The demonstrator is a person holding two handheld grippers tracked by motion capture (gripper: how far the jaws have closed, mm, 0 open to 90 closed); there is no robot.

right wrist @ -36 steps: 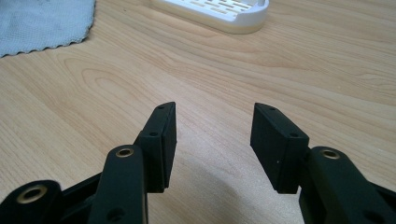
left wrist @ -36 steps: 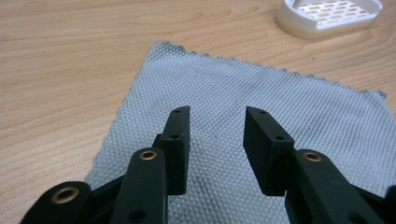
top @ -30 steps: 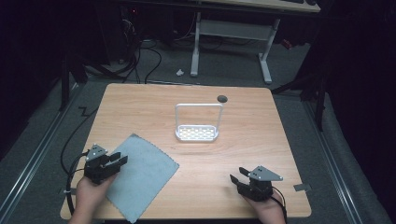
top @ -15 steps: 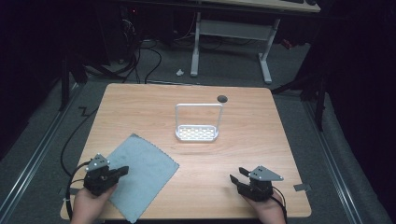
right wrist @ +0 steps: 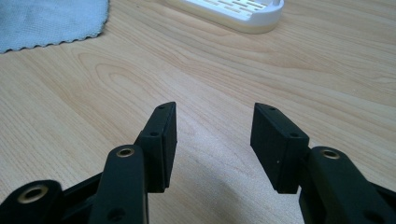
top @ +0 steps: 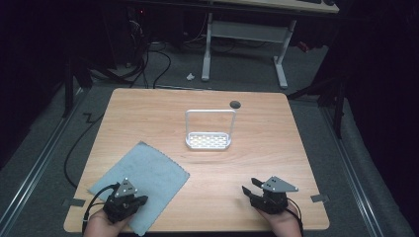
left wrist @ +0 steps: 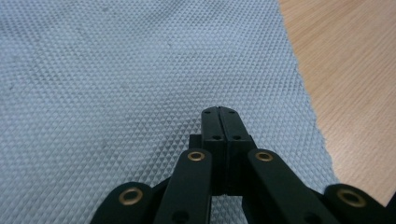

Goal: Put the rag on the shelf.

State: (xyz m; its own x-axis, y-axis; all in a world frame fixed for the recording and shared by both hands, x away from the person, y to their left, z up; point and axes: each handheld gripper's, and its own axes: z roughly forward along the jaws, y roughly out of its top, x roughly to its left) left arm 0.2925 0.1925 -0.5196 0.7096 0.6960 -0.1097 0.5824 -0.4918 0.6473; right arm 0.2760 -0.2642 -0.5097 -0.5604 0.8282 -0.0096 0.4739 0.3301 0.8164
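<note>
A grey-blue textured cloth (top: 150,170) lies flat on the near left of the wooden table (top: 276,148). My left gripper (top: 141,200) rests over the cloth's near part, shut. In the left gripper view its black jaws (left wrist: 218,113) meet tip to tip just above the weave of the cloth (left wrist: 116,70), and I see nothing pinched between them. My right gripper (top: 249,186) sits at the near right, open, with bare wood between its jaws (right wrist: 212,121). A white slotted rack (top: 208,140) with a tall wire handle stands mid-table. The rack (right wrist: 233,11) and a corner of the cloth (right wrist: 46,18) lie ahead of the right gripper.
A round dark cable hole (top: 235,104) sits near the table's far edge. Beyond the table stand a white desk frame (top: 242,29) and loose cables on the dark floor (top: 148,59). A black cable (top: 74,153) hangs off the table's left side.
My left hand has drawn back toward the near edge of the table, and its jaws have gone from open to shut. The cloth, the rack and the right gripper have stayed put.
</note>
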